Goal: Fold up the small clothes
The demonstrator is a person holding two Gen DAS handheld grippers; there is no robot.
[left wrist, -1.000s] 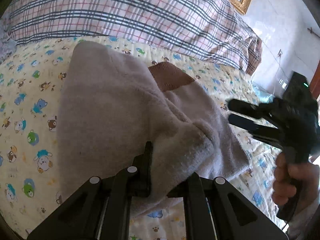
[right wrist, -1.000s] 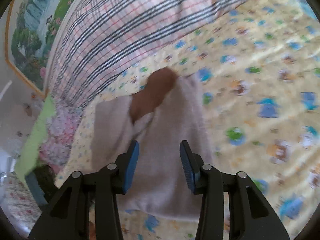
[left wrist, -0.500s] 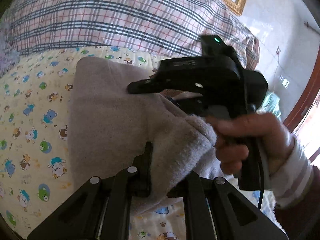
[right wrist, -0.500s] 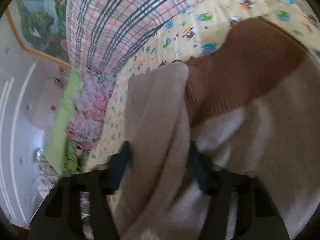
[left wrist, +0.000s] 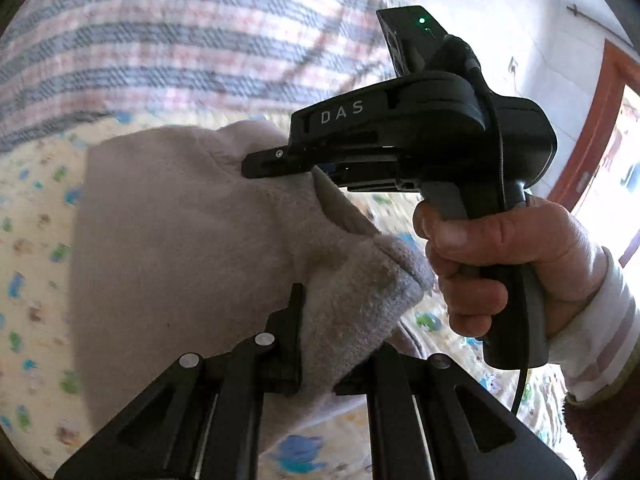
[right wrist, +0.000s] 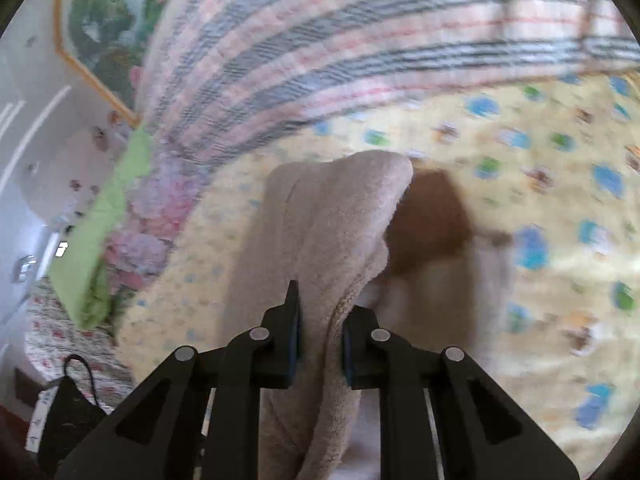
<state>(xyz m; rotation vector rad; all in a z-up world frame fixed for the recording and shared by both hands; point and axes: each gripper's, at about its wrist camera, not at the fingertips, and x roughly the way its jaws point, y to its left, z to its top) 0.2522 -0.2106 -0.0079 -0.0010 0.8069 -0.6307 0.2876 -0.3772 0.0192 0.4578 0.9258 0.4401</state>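
A small beige fleece garment (left wrist: 180,232) with a brown cuff (right wrist: 432,220) lies partly lifted over the yellow cartoon-print bedsheet (left wrist: 36,216). My left gripper (left wrist: 332,344) is shut on a thick fold of the garment's near edge. My right gripper (right wrist: 320,336) is shut on another fold of the same garment (right wrist: 332,232), and holds it raised. In the left wrist view the right gripper (left wrist: 272,162) comes in from the right, held by a hand, with its fingers at the garment's far edge.
A plaid quilt (left wrist: 168,40) is piled at the back of the bed, also in the right wrist view (right wrist: 360,40). A floral pillow (right wrist: 148,224) and green cloth (right wrist: 104,216) lie at left. A framed picture (right wrist: 104,16) hangs on the wall.
My right gripper came in over the garment, closed on a fold and lifted it. My left gripper kept its hold and moved closer. The brown cuff is now partly covered by the raised fold.
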